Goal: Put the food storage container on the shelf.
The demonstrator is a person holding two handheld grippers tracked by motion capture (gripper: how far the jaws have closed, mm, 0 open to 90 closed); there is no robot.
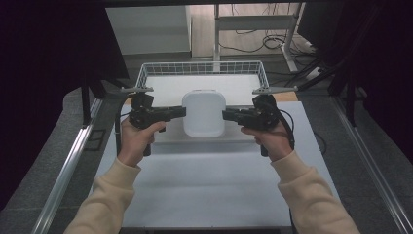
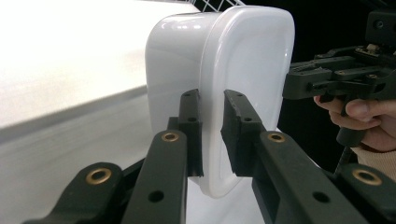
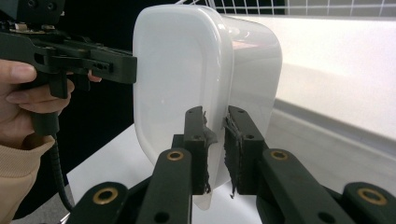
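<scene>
Over table (image 1: 204,185), white tub (image 1: 203,113) lies flat, long axis fore-aft, L gripper (image 1: 181,112) & R gripper (image 1: 226,115) clamping its rim

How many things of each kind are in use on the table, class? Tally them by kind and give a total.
White lidded container: 1
Wire basket: 1
Hand-held gripper: 2, the left hand-held gripper and the right hand-held gripper, each shut on the container's rim at opposite sides
Total: 4
</scene>
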